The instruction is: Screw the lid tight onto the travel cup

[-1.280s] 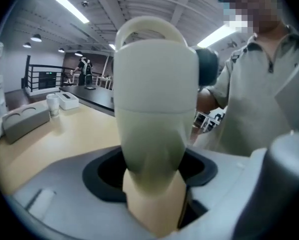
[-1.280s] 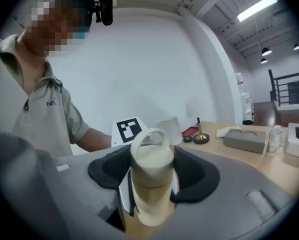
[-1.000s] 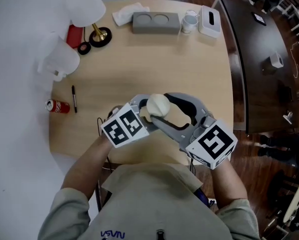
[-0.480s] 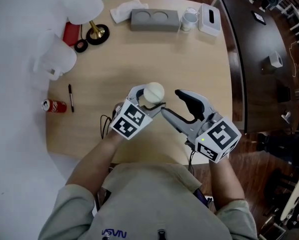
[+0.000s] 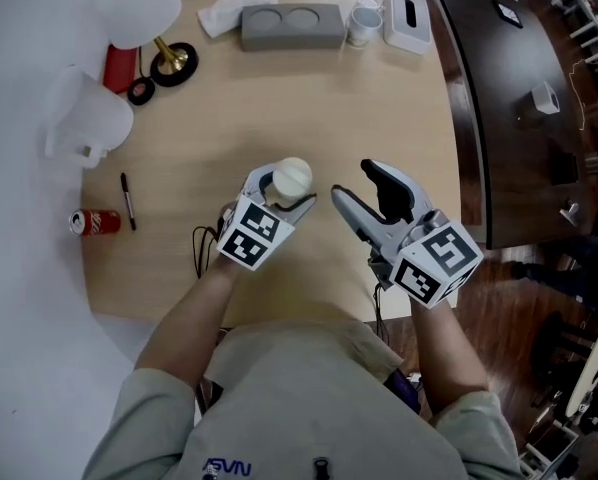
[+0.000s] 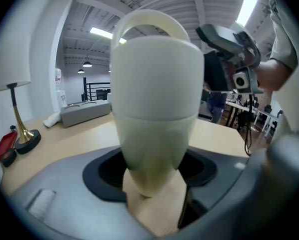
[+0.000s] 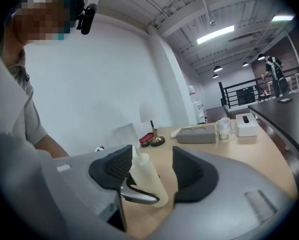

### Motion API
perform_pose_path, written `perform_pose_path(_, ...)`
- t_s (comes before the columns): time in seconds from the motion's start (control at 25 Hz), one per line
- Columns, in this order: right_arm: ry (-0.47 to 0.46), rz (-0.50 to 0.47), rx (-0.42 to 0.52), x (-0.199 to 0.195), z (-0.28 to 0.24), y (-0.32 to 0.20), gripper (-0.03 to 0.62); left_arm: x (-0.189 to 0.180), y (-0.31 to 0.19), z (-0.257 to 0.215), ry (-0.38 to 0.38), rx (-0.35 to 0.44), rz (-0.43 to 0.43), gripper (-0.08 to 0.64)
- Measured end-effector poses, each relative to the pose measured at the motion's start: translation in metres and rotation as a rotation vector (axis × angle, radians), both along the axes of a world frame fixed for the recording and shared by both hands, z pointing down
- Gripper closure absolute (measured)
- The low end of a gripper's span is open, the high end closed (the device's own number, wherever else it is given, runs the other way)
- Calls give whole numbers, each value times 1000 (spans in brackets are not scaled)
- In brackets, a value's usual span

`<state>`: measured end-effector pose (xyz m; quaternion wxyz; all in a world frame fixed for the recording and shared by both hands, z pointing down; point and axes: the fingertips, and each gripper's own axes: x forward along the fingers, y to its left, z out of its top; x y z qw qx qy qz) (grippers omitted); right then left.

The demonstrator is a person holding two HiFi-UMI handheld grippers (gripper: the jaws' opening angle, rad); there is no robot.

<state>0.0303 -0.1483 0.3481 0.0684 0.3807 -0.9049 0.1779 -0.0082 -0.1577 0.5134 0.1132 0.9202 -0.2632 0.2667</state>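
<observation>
Pale wood worktop (image 5: 279, 98) is carrying only side clutter at the moment: a brass lamp base (image 5: 171, 60), a grey two-well tray (image 5: 291, 26), a mug (image 5: 364, 20) and a tissue box (image 5: 407, 18) along the far edge, and a red can (image 5: 95, 222) and a pen (image 5: 127, 201) off to the left. All of it is lying well apart from the work.

The left tongs (image 5: 279, 192) are clamping the cream travel cup (image 6: 154, 149) low on its tapered body and holding it upright near the front of the worktop. The lid (image 6: 157, 69) is already sitting on top, with its loop handle arching over it. Whether the base is touching the wood I cannot tell.

The right tongs (image 5: 355, 182) are standing wide apart with nothing in them, hovering just beside the cup on its right.

The step in hand looks like bringing the right tongs onto the lid for the tightening twist. To do it well:

- The pads should be meeting the lid's wall squarely, above the seam and below the loop.
- They should be closing firmly before any turning starts.
- The left grip is sitting on a narrowing surface, so the cup may be prone to spinning or sliding.
- Bracing the cup firmly and twisting about its upright axis should be keeping the threads from crossing.
</observation>
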Motion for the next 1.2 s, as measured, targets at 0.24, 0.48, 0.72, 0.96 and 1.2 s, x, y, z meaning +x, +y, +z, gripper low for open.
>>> perform_pose_path(0.24, -15, 20, -11, 2, 2, -2, 341, 2, 1, 11, -23, 10, -11, 247)
perform_pose_path(0.48, -24, 38, -9, 7, -3, 0, 341, 3, 5, 20, -15, 26, -32, 247)
perform_pose_path(0.72, -27, 44, 1, 10, -9, 2, 341, 6, 7, 15, -12, 29, 11, 209)
perform_pose_path(0.96, -23, 68, 10, 12, -11, 1, 341, -20, 19, 10, -10, 33, 1, 201)
perform_pose_path(1.2, -30, 77, 21, 20, -15, 2, 341, -54, 35, -24, 90, 40, -100, 255)
